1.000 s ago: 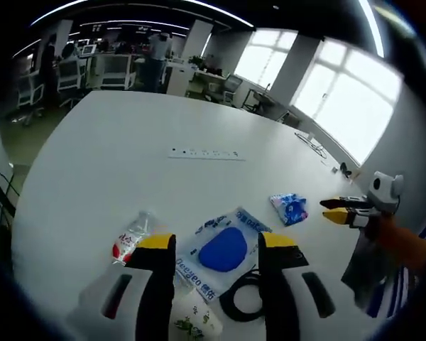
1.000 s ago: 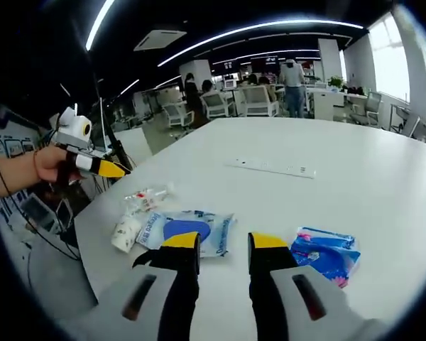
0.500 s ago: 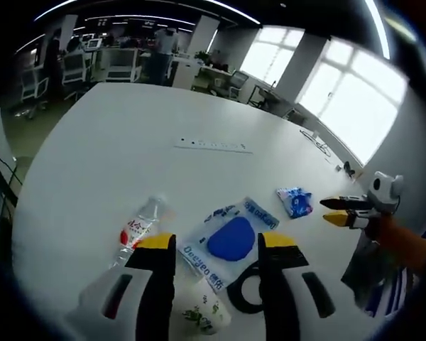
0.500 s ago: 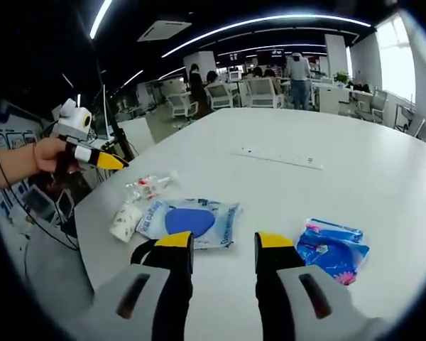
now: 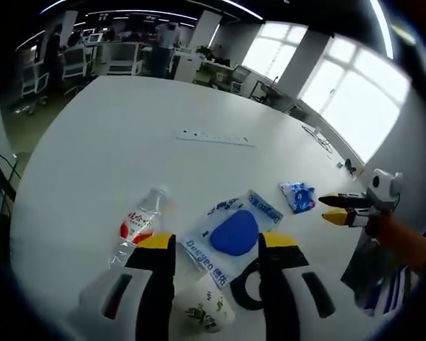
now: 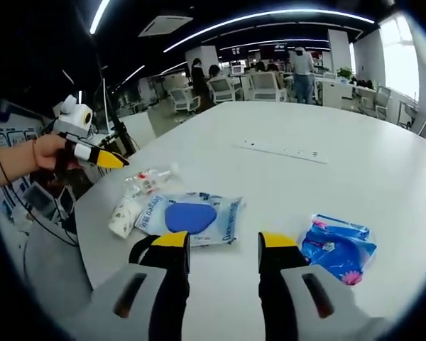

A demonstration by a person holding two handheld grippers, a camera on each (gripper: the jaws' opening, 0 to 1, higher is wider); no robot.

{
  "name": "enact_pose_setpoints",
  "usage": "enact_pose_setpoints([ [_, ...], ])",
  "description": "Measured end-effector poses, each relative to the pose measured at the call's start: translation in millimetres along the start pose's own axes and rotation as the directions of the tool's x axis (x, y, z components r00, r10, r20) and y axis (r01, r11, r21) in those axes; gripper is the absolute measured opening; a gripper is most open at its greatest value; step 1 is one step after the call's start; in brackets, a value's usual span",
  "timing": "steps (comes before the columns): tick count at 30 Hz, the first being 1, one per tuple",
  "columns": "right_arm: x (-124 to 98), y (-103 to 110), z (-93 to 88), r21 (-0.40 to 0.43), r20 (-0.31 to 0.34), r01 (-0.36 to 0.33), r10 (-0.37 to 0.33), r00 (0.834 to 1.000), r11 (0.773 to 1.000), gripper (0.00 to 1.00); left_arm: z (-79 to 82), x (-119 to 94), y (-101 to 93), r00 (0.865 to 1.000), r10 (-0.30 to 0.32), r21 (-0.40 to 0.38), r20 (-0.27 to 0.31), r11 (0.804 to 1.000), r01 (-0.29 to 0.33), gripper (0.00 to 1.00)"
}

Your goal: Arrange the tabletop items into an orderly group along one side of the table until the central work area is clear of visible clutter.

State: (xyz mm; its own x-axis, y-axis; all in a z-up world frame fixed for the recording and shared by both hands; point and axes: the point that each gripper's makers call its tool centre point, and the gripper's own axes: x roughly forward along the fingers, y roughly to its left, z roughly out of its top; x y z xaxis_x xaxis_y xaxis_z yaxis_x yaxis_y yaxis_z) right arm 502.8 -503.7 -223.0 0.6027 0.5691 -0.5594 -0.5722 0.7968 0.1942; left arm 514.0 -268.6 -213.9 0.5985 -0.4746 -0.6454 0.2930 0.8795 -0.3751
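Clutter sits near the table's (image 5: 92,142) edge: water bottle (image 5: 136,226), mouse packet (image 5: 233,231), cup (image 5: 199,311), blue wipes pack (image 6: 339,246); your left gripper (image 5: 216,245) and right gripper (image 6: 224,245) hover wide, empty, so pick one first

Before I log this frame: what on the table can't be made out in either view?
- Black cable coil: left gripper view, partly hidden behind the left tool.
- Paper cup: same view, its print too blurred to read.
- Small blue packet: right gripper view, label too small to read.
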Motion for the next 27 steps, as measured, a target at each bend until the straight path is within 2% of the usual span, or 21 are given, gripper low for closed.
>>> enact_pose_setpoints([
  [13,10,1,-9.9,0.015,-0.015,-0.01,0.01,1.0,1.0,0.35,-14.1,13,6.6,0.999,0.009,-0.011,-0.051,1.0,-0.01,0.44],
  [27,20,-4,-15.8,0.026,-0.03,-0.008,0.009,1.0,1.0,0.35,-22.2,30,15.9,0.994,0.027,-0.04,-0.103,0.999,-0.031,0.44],
])
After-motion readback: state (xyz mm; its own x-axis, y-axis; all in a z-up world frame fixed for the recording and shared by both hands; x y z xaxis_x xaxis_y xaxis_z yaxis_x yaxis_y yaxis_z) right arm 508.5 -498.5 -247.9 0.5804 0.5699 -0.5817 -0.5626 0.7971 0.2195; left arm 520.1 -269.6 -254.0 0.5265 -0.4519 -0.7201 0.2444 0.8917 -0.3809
